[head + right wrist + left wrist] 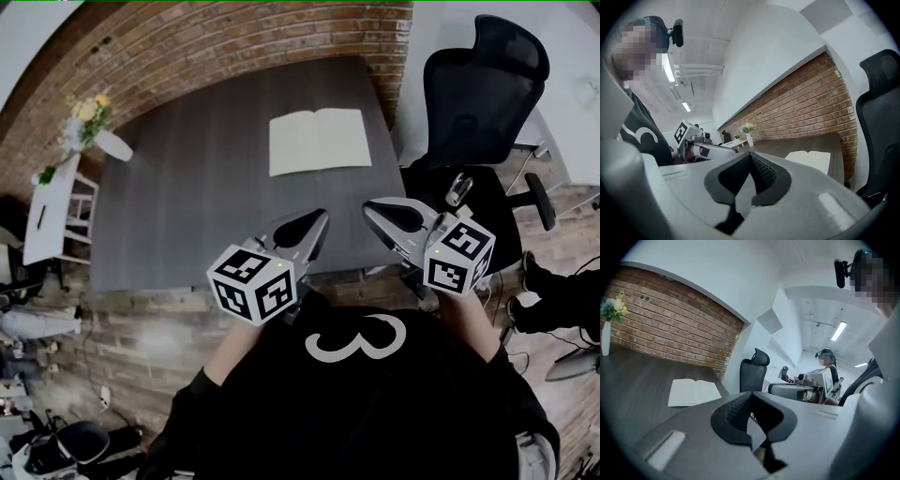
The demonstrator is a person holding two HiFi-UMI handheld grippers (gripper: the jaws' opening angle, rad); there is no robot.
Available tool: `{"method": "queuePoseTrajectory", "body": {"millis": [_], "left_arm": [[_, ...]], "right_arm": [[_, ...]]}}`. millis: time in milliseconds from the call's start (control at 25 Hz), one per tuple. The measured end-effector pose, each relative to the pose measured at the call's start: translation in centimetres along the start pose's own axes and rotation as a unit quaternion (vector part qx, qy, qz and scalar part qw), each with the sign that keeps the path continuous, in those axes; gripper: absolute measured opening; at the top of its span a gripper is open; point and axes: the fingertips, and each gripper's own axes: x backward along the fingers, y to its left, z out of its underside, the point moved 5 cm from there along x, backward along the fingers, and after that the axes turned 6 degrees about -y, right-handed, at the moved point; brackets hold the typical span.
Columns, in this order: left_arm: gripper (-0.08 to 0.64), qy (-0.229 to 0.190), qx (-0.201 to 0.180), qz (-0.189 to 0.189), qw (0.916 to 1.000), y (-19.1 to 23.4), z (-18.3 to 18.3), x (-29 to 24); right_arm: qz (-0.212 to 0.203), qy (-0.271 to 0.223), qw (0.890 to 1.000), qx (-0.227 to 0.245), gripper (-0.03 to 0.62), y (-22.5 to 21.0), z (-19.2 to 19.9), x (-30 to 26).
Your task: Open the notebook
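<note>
The notebook (320, 140) lies open on the dark table (206, 187), both blank pages facing up, toward the far right corner. The same open notebook (693, 392) shows in the left gripper view, and in the right gripper view it (809, 160) lies just past the jaws. My left gripper (317, 221) hangs shut and empty over the table's near edge. Beside it, my right gripper (370, 212) is also shut with nothing in it. Both are held close to my body, well short of the notebook.
A white vase with yellow flowers (94, 127) stands at the table's far left corner. A black office chair (478, 103) stands right of the table. A white side table (52, 206) is to the left. A brick wall (234, 37) runs behind.
</note>
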Motion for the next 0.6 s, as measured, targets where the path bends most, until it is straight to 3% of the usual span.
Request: {"method": "queuePoseTrajectory", "body": {"millis": [600], "left_arm": [[0.014,-0.004,-0.003,0.005,1.0000,-1.2,-0.3,0.2]], "right_arm": [[0.001,-0.002,1.000,0.001,0.000,0.8,0.2,0.7]]}}
